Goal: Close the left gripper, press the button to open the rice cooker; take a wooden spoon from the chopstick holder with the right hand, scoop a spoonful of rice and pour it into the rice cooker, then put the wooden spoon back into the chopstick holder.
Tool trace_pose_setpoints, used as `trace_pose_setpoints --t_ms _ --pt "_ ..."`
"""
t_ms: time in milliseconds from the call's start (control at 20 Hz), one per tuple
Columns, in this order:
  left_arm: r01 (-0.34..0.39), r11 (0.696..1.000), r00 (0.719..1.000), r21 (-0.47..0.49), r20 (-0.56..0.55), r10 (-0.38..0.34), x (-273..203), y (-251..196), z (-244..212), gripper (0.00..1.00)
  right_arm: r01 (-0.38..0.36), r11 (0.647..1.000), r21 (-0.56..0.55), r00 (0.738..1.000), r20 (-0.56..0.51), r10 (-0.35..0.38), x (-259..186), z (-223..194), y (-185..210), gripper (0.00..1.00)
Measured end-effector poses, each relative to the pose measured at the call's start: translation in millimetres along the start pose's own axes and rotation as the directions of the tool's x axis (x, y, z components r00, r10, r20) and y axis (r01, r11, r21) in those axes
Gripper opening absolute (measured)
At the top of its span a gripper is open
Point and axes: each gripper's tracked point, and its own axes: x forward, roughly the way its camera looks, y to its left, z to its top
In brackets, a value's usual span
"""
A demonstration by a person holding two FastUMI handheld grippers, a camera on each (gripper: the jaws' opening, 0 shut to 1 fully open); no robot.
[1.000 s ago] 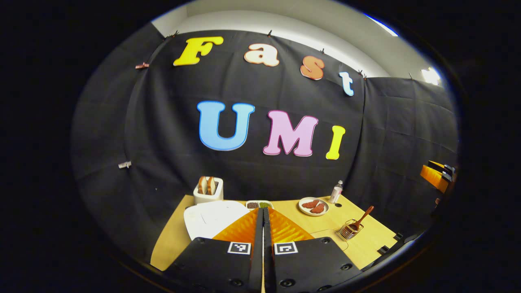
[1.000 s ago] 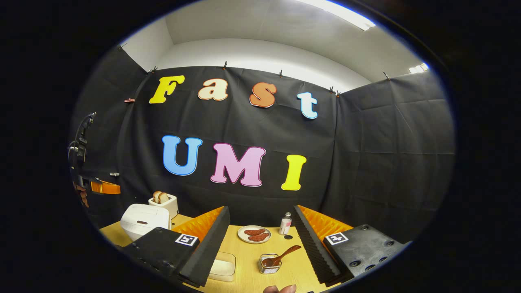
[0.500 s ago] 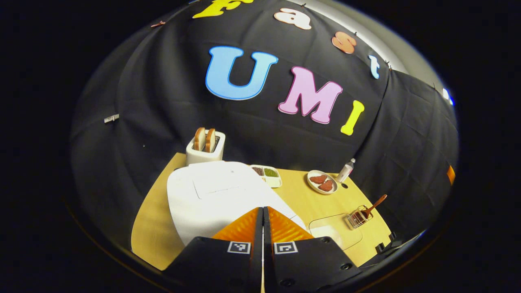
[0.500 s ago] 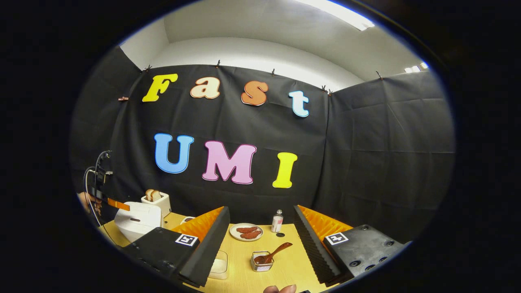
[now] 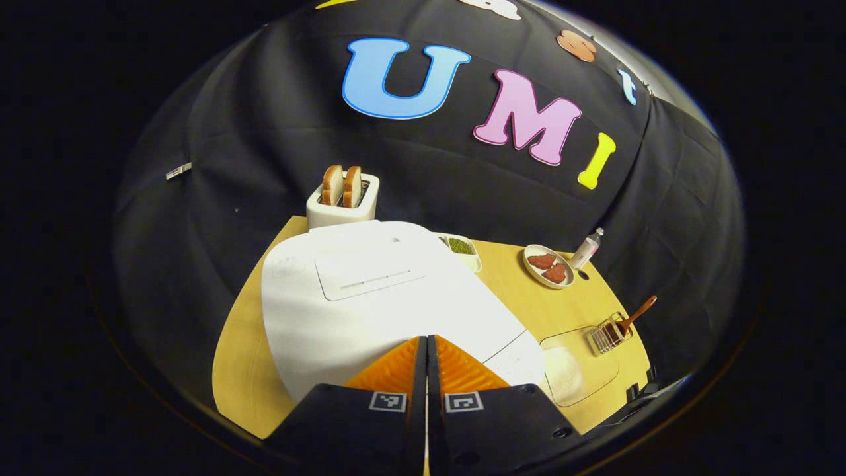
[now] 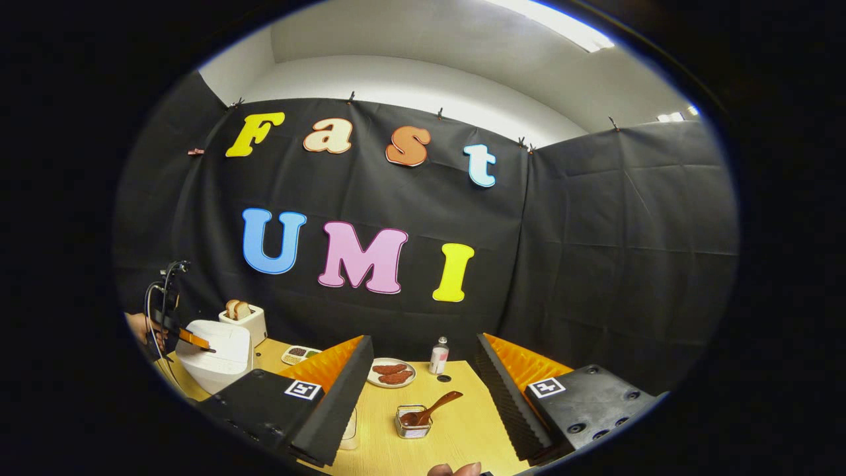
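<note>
Since the earlier frames, the left gripper (image 5: 426, 340) has come down toward the rice cooker (image 5: 377, 297), which now takes up far more of the left gripper view; the right gripper (image 6: 423, 390) has shifted only slightly. Left gripper state: clenched, fingers pressed flat together with nothing between them, tips poised over the front part of the white rice cooker lid; whether they touch it cannot be told. The right gripper view places the left gripper (image 6: 195, 340) at the near top edge of the rice cooker (image 6: 215, 354), with a hand (image 6: 142, 327) behind it. The lid is down. Right gripper state: released, fingers spread wide and empty, held above the wooden table (image 6: 462, 430). Between its fingers, on the table, stands the wire chopstick holder (image 6: 413, 423) with the wooden spoon (image 6: 433, 408) in it, handle leaning up to the right. A clear container of rice (image 5: 572, 370) lies just beside the cooker, between it and the holder. At the back of the table stand a toaster (image 5: 342, 201) with two bread slices, a divided dish (image 5: 462, 250), a plate (image 5: 547, 266) and a small bottle (image 5: 587, 248).
</note>
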Motion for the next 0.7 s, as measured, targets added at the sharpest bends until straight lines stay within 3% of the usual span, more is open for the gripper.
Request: trace_pose_setpoints --t_ms 350,700 --pt "-0.036 0.999 0.998 -0.017 -0.053 0.035 0.8 -0.1 -7.7 0.08 -0.006 1.000 -0.010 1.000 -0.010 0.006 6.6 -3.3 0.9 0.97" --pt "-0.095 0.993 0.992 0.070 -0.079 0.100 2.4 -1.7 -12.8 0.08 -0.006 1.000 -0.011 1.000 -0.014 0.006 4.6 -5.7 -0.4 0.97"
